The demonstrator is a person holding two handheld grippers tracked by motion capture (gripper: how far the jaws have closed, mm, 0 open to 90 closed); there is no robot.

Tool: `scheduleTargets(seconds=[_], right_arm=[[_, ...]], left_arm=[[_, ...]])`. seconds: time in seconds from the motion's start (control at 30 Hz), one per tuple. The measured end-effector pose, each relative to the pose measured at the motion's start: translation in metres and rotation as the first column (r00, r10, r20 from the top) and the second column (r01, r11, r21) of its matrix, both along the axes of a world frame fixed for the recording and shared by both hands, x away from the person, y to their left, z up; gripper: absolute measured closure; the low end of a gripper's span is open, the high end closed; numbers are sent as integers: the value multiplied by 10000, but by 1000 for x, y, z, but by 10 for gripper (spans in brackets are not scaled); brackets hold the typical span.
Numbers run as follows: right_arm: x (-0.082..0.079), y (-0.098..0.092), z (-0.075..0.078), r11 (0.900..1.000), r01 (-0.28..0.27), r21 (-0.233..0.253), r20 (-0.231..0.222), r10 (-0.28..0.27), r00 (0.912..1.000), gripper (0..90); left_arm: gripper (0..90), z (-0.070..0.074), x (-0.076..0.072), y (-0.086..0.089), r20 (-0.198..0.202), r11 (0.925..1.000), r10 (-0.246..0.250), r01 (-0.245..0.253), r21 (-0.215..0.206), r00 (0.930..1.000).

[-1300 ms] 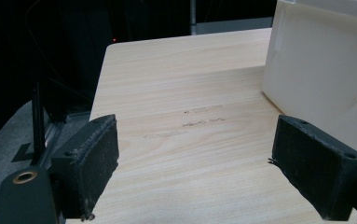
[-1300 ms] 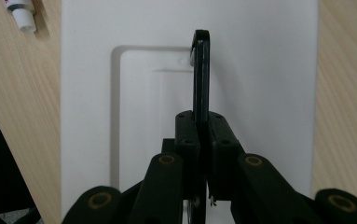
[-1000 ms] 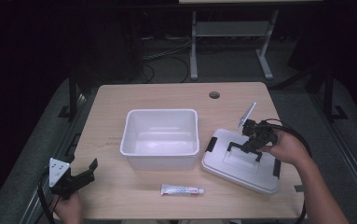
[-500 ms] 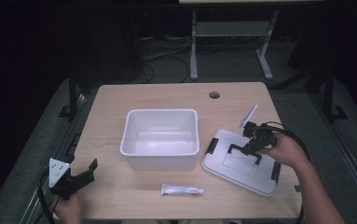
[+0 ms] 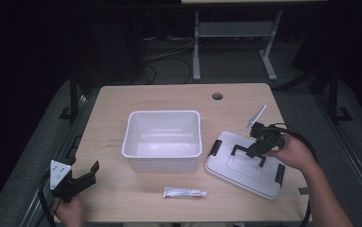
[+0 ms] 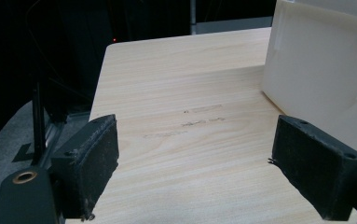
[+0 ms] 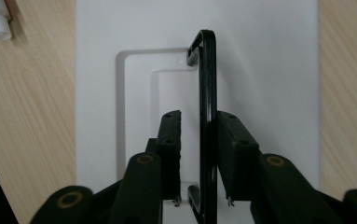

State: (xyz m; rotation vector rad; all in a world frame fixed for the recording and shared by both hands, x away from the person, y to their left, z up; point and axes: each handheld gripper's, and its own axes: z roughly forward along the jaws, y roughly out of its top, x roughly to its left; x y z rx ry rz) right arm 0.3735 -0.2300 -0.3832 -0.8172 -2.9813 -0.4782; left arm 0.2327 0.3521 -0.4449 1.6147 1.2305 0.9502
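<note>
Straddling the black handle (image 5: 247, 152) of the white lid (image 5: 245, 165), the right gripper (image 5: 256, 147) stands in the high view just beside the white bin (image 5: 162, 140), on its right; this placement suits lifting the lid by the handle, in all likelihood to cover the bin. The bin is empty. A tube (image 5: 184, 192) lies on the table (image 5: 159, 97) in front of the bin. The left gripper (image 5: 81, 178) rests well apart from the bin, at the near left corner.

In the left gripper view, the jaws stand wide with nothing between them; the bin (image 6: 320, 70) wall rises at the right.

In the right gripper view, the jaws are narrow around the upright handle (image 7: 207, 116). One pad (image 7: 234, 140) touches it; a slim gap remains at the other, so the grip is not yet firm.
</note>
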Motion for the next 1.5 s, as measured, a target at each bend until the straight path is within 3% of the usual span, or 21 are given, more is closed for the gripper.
scheduleTargets(seconds=[0.2, 0.47, 0.63, 0.9, 1.5], right_arm=[[-4, -2, 10, 9999, 108, -37, 431, -106, 9990, 601], [-15, -2, 25, 10000, 49, -23, 829, -47, 9965, 573], [-23, 4, 30, 9996, -267, -29, 1045, 269, 9942, 569], [-36, 17, 24, 9975, -701, -12, 931, 699, 9932, 555], [-66, 62, 8, 9818, -1898, 27, 721, 1891, 9793, 496]], left_arm=[[138, 0, 0, -1, -16, 10000, -16, 16, 28, 10000], [138, 0, 0, -2, -7, 10000, -31, 31, 33, 10000], [138, 0, 0, -2, -15, 10000, -55, 55, 44, 10000], [138, 0, 0, -1, 0, 10000, -21, 21, 30, 10000], [138, 0, 0, -1, 1, 10000, -32, 32, 42, 10000]])
